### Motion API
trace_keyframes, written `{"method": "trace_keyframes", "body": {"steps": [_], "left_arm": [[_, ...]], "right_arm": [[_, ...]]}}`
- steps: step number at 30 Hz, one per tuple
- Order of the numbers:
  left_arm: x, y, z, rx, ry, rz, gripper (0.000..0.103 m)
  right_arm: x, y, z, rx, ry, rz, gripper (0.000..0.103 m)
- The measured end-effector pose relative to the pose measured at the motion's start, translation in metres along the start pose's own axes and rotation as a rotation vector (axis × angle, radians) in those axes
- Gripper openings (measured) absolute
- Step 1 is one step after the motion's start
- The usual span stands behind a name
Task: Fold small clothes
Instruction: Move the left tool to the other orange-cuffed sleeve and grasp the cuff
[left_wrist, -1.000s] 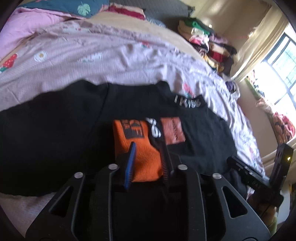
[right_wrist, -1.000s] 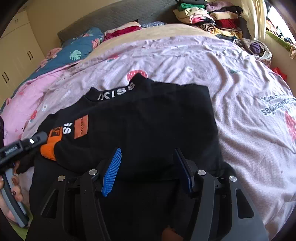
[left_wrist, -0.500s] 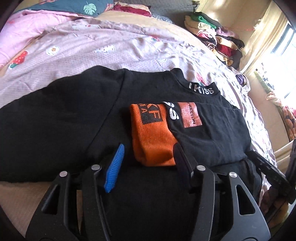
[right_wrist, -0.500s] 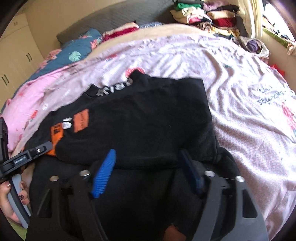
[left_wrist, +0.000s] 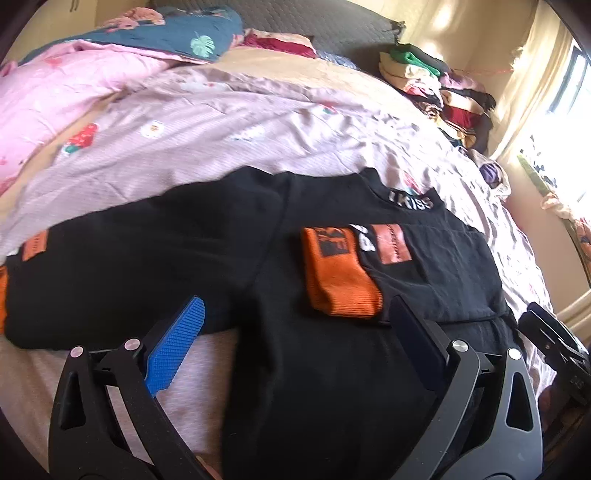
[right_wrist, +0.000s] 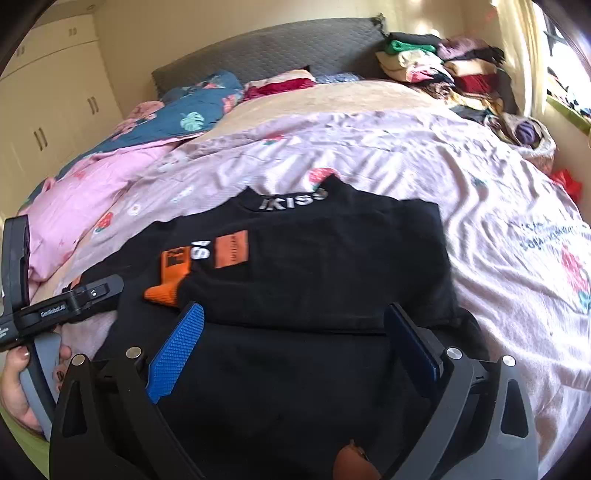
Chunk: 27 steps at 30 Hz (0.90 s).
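The black top lies flat on the bed, one sleeve with an orange cuff folded across its front.

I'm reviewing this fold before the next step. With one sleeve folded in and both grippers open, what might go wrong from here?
1. The other sleeve lies spread out to the side; skipping it would likely leave the black top lopsided.
2. The orange cuff only rests loosely on the body, so a tug on the hem could shift it.
3. The left gripper and right gripper, both just opened, hold nothing but hover low, so a pad could snag fabric.
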<state>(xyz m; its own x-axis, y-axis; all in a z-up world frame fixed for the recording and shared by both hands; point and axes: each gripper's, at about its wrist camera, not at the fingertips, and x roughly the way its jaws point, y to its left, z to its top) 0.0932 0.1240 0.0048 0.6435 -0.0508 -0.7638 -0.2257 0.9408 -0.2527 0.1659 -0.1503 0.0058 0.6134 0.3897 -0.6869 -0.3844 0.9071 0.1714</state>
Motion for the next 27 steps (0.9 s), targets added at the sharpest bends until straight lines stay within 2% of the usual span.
{"method": "trace_keyframes", "body": {"steps": [18, 27], "left_arm": [[-0.036, 0.064, -0.009, -0.085, -0.052, 0.065, 0.094], [-0.047, 0.1, -0.021, -0.151, -0.062, 0.099, 0.094]], "right_arm": [[0.0, 0.093, 0.012, -0.158, -0.029, 0.072, 0.098], [0.011, 0.147, 0.012, -0.238, -0.013, 0.13, 0.098]]}}
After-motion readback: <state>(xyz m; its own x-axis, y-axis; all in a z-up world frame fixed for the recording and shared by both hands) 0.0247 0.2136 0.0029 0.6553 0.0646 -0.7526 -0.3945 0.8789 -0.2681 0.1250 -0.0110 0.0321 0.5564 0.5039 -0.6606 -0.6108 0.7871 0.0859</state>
